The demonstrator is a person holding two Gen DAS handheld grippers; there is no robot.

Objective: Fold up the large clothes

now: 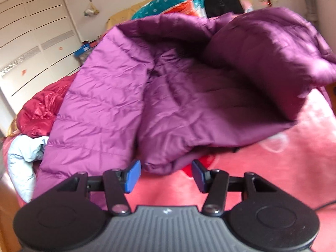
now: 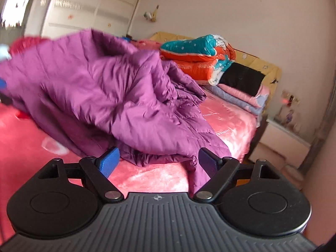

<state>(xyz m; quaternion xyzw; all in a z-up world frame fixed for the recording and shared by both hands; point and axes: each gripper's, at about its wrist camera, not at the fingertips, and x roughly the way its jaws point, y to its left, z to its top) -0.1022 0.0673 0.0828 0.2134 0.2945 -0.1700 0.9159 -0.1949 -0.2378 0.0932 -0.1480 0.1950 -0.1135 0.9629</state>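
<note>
fingers of both grippers are standing spread, pinching nothing: left gripper (image 1: 166, 173) and right gripper (image 2: 159, 160) are hovering just short of the purple coat (image 1: 147, 88), which is lying rumpled on the pink bed (image 1: 273, 168). folding looks barely begun; next they need to catch a hem.

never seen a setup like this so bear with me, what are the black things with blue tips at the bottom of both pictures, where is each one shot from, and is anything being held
Those are two hand-held grippers; a person carries one in each hand, and a camera on each looks forward along its fingers. One picture is from the left gripper, the other from the right gripper. The blue tips are the pads of the jaws. Both look at a bed with a pink blanket, where a purple padded coat lies rumpled. Behind it sit a red jacket, a pale blue garment and folded quilts. Nothing is held: both pairs of jaws stand open and empty, close to the coat's edge.
</note>
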